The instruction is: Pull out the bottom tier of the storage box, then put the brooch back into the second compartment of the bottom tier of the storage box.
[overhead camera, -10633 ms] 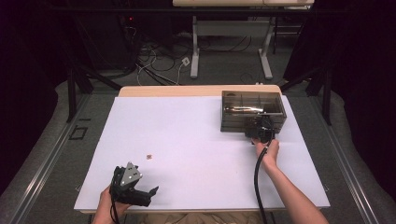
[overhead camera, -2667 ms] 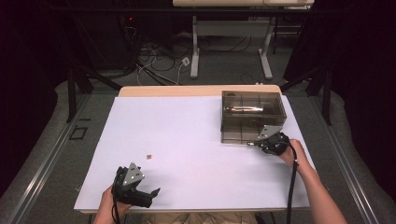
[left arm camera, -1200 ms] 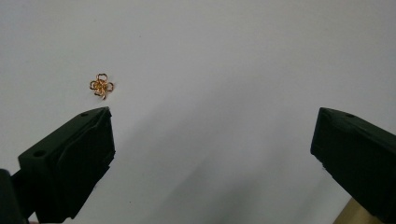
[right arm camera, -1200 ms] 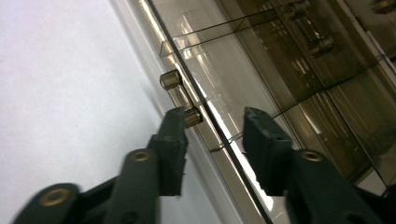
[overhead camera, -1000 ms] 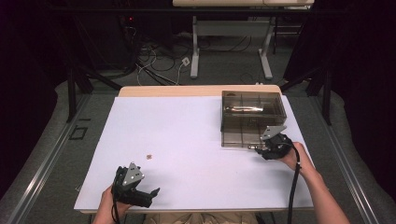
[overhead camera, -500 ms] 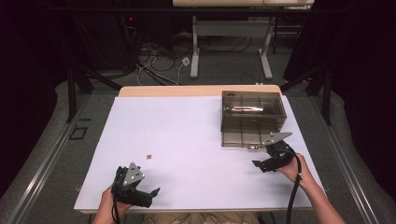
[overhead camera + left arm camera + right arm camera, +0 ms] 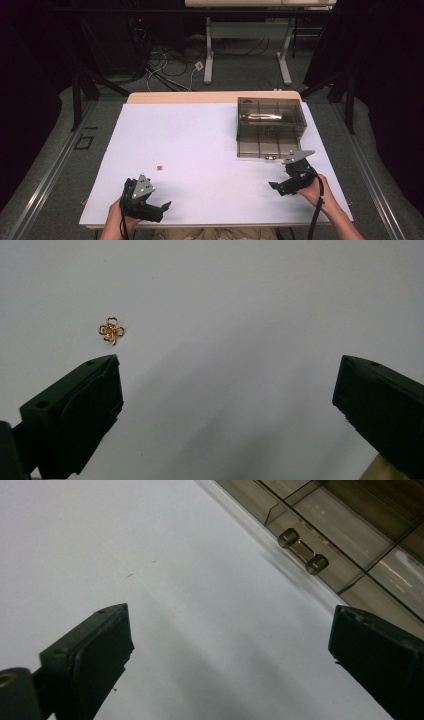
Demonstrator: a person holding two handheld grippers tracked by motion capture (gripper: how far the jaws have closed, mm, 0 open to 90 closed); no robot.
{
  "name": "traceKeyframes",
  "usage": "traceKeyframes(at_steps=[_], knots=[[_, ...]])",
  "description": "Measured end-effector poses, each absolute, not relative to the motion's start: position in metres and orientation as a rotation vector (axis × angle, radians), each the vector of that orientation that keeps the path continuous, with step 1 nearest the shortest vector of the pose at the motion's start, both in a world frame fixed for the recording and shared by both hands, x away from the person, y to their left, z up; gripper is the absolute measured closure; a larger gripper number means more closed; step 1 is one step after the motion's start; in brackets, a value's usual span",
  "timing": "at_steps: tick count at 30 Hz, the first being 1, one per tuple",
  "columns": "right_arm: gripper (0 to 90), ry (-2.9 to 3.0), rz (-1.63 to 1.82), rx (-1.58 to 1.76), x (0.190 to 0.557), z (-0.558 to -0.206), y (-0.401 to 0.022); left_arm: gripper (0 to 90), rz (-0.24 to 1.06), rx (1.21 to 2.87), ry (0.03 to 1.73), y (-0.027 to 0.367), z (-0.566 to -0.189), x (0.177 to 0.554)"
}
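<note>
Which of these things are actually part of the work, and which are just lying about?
In the job:
- smoky compartment box, lid shut
- gold clover charm
- right gripper, open
- left gripper, open

Lying about:
- cables on the floor
- table legs behind

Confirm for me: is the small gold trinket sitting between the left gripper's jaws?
No, the gold trinket lies on the white table cover beyond the tip of one jaw, outside the gap between the wide-open jaws of the left gripper.
</note>
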State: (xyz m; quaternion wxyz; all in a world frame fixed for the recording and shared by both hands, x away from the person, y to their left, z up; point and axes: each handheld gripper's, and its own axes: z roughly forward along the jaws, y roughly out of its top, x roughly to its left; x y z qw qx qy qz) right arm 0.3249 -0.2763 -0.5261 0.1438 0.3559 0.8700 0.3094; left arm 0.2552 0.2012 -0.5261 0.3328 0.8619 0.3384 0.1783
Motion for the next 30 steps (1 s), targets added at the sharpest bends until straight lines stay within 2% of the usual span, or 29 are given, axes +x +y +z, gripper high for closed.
traceKeyframes(at_steps=[4, 19, 30], knots=[[0.0, 2.512, 0.91, 1.047, 0.319, -0.527, -0.276, 0.0, 0.478, 2.251, 0.892, 0.202, -0.526, 0.256], [0.0, 2.505, 0.94, 1.015, 0.296, -0.53, -0.274, 0.3, 0.494, 2.238, 1.01, 0.199, -0.531, 0.275], [0.0, 2.508, 0.937, 1.003, 0.296, -0.53, -0.273, 0.3, 0.53, 2.221, 1.058, 0.192, -0.531, 0.295]])
